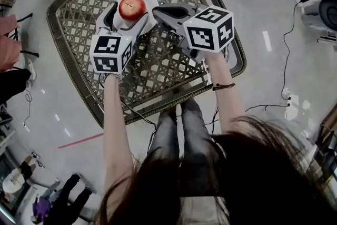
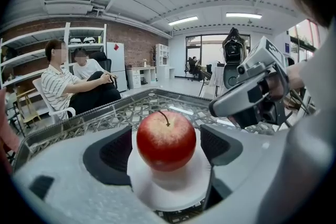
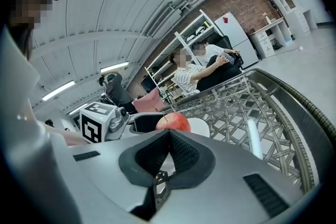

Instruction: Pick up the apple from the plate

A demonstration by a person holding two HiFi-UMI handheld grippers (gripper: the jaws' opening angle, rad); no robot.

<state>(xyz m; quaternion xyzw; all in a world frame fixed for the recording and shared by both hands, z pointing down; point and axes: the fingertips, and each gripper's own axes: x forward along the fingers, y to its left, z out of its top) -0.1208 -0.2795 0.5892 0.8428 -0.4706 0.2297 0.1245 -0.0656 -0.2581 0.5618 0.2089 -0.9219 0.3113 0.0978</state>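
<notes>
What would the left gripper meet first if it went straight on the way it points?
The apple: it sits on the white plate, centred between the left gripper's open jaws; exact depth is unclear.

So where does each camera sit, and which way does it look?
Head view: on the person's head, steeply down at table and forearms.
Left gripper view: on the left gripper, along its open jaws at the apple on its plate.
Right gripper view: on the right gripper, past shut jaws toward the apple.
All share the apple.
</notes>
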